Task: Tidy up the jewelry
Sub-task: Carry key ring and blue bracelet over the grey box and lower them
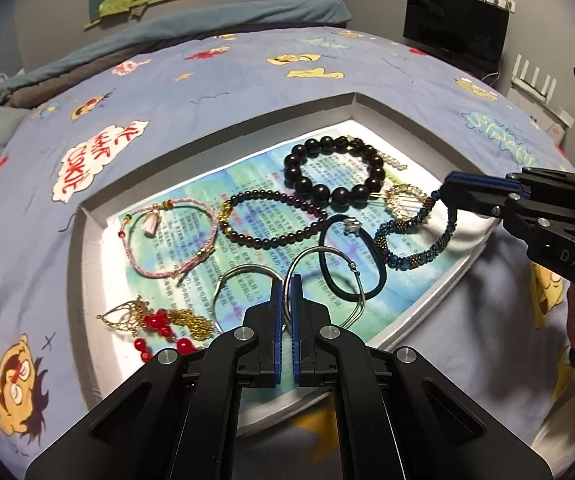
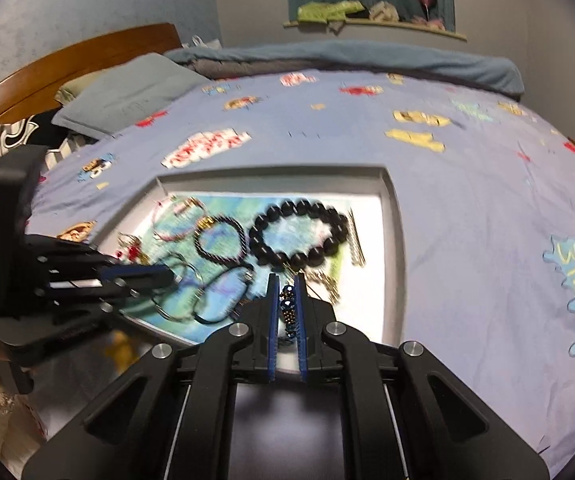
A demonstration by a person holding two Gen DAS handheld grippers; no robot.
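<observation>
A shallow grey tray [image 1: 215,130] on the bed holds several bracelets on a printed sheet. My left gripper [image 1: 286,280] is shut on a thin silver bangle [image 1: 319,254] near the tray's front edge. My right gripper [image 2: 287,280] is shut on a blue and gold beaded bracelet [image 2: 288,308]; in the left wrist view this bracelet [image 1: 419,256] lies at the tray's right side with the right gripper [image 1: 447,186] on it. A large black bead bracelet [image 1: 333,170], a dark purple bead bracelet [image 1: 275,220], a pink cord bracelet [image 1: 171,236] and a black hair tie [image 1: 353,258] lie between.
A second silver bangle [image 1: 243,276] and a gold and red ornament [image 1: 159,320] lie at the tray's front left. A gold earring [image 1: 401,200] lies by the black beads. The tray sits on a blue cartoon bedspread [image 1: 207,80]; pillows [image 2: 127,92] and a wooden headboard [image 2: 67,60] stand behind.
</observation>
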